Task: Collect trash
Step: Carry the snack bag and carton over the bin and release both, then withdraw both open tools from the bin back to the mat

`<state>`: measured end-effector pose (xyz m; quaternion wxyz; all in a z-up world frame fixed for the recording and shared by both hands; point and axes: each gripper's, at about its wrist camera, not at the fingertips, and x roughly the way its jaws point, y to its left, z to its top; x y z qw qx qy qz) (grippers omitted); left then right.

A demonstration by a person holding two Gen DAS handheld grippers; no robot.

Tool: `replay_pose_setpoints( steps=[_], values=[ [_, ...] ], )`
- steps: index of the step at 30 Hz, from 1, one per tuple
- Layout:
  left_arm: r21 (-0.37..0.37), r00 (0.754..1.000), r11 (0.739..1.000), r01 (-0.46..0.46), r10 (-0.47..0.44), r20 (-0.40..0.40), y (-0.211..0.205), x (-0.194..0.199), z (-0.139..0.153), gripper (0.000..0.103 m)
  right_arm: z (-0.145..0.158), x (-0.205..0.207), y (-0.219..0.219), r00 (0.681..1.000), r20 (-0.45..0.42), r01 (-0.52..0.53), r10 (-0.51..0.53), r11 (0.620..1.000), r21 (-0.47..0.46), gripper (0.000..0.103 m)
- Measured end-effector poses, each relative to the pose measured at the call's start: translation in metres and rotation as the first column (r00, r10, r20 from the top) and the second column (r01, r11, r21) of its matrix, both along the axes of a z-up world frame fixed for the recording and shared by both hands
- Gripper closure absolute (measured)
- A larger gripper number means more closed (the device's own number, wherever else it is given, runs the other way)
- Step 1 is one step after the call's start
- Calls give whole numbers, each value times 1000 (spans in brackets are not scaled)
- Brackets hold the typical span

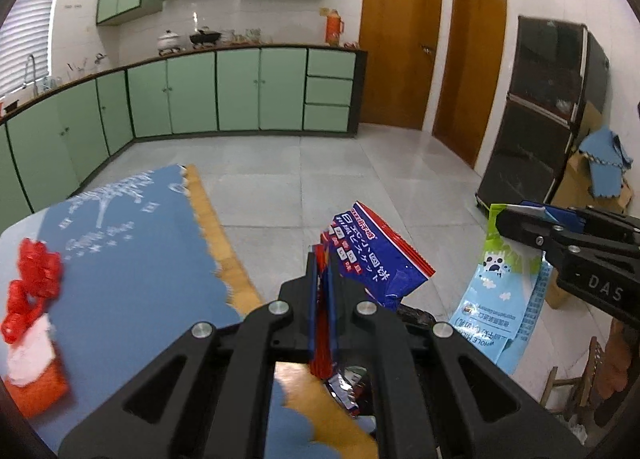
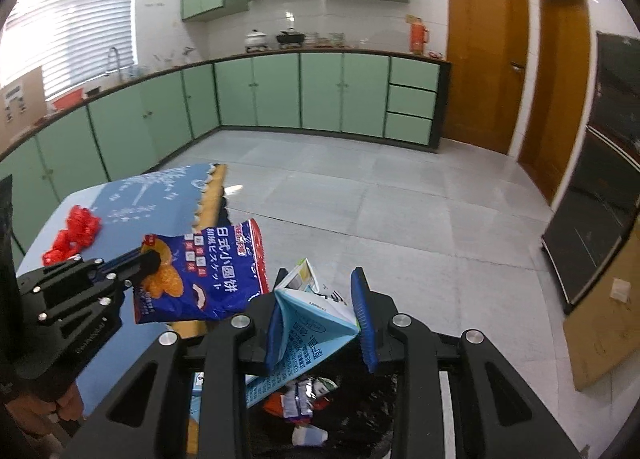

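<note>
My left gripper (image 1: 324, 259) is shut on the edge of a blue snack bag (image 1: 372, 255) with red trim, held up in the air. The same bag (image 2: 216, 275) hangs from the left gripper (image 2: 150, 259) in the right wrist view. My right gripper (image 2: 318, 299) is shut on a flattened light-blue carton (image 2: 312, 323), its blue pads (image 2: 362, 315) pressing both sides. This carton (image 1: 492, 295) dangles from the right gripper (image 1: 516, 223) at the right of the left wrist view. Below both sits a black-lined bin (image 2: 360, 411) with several wrappers inside.
A table with a blue cloth (image 1: 132, 243) lies to the left, with red crumpled plastic (image 1: 32, 287) on it. Green cabinets (image 1: 240, 91) line the far wall. Wooden doors (image 1: 396, 43), a black cabinet (image 1: 536, 115) and cardboard (image 2: 600, 323) stand to the right.
</note>
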<state>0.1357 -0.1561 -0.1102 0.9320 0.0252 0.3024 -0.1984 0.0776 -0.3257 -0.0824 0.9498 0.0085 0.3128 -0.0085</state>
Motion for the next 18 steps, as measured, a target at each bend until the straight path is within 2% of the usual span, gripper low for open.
replay_pose_setpoints(
  steps=[7, 13, 16, 18],
  values=[
    [-21, 997, 999, 31, -33, -71, -23, 18, -29, 99, -39, 5, -24, 997, -56, 47, -45, 999, 26, 72],
    [-33, 992, 998, 49, -53, -116, -37, 29, -47, 99, -59, 8, -36, 994, -88, 69, -65, 997, 43, 72],
    [-28, 989, 998, 64, -68, -129, -42, 31, -53, 94, -64, 10, -38, 993, -95, 70, -66, 997, 43, 72],
    [-21, 989, 998, 66, -68, -132, -43, 31, -55, 87, -66, 12, -38, 993, -101, 66, -62, 997, 44, 72]
  ],
)
